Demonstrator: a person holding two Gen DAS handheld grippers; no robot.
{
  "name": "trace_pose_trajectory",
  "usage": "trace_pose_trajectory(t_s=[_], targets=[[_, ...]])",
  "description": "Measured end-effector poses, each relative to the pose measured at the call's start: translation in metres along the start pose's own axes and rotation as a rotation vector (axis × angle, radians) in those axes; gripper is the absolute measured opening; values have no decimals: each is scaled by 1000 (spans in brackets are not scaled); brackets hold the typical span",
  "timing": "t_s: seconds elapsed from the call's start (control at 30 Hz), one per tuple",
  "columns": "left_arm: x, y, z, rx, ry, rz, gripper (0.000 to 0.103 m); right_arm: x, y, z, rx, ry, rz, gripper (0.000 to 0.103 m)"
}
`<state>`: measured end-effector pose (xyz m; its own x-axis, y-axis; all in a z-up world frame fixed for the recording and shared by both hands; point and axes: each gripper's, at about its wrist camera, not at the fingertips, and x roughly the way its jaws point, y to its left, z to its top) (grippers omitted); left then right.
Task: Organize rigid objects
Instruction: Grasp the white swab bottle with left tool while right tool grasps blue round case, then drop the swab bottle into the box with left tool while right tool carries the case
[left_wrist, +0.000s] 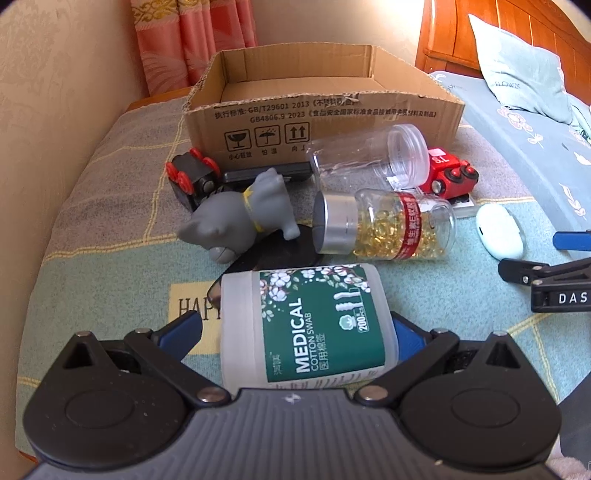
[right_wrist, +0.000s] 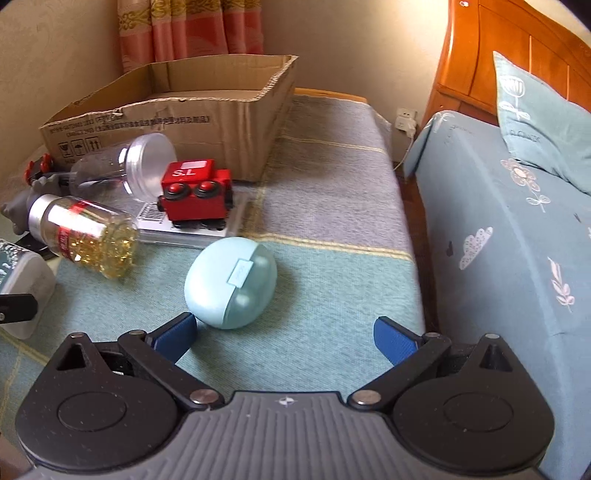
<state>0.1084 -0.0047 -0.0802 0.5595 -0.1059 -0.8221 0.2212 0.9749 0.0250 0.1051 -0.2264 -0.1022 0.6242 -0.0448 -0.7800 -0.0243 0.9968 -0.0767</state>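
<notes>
Two tools: left tool straddling swab tub, right tool wide, empty

"MEDICAL COTTON SWAB" on tub

Warm daylight fills both views, brightest on the wall ahead and right of the grippers. Shadows are soft. Glare glints on the clear jar. Fisheye bending curves the edges, corners go dark, focus softens near the rims.
</notes>
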Motion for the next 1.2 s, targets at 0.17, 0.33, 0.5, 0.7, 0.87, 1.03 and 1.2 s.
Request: trace_pose_trajectory(t_s=[0.17,0.33,0.5,0.7,0.87,1.03,1.2], targets=[[-1,-4,-1,2,-25,7,99,-3,14,1,-50,-45,47,96],[0,-6,1,-4,-25,-7,92,2,30,6,-70,-73,71,86],[2,-8,3,-15,-16,-16,87,7,34,12,-56,-77,85,82],[3,-5,4,-43,-7,-21,85,7,32,14,-43,-90,77,70],[5,-5,5,-37,-2,-20,85,5,30,16,-38,-86,60,59],[4,-5,7,-4,10,-33,84,5,32,17,-57,-75,58,59],[-5,-3,9,39,12,-41,83,0,34,18,-102,-70,62,59]])
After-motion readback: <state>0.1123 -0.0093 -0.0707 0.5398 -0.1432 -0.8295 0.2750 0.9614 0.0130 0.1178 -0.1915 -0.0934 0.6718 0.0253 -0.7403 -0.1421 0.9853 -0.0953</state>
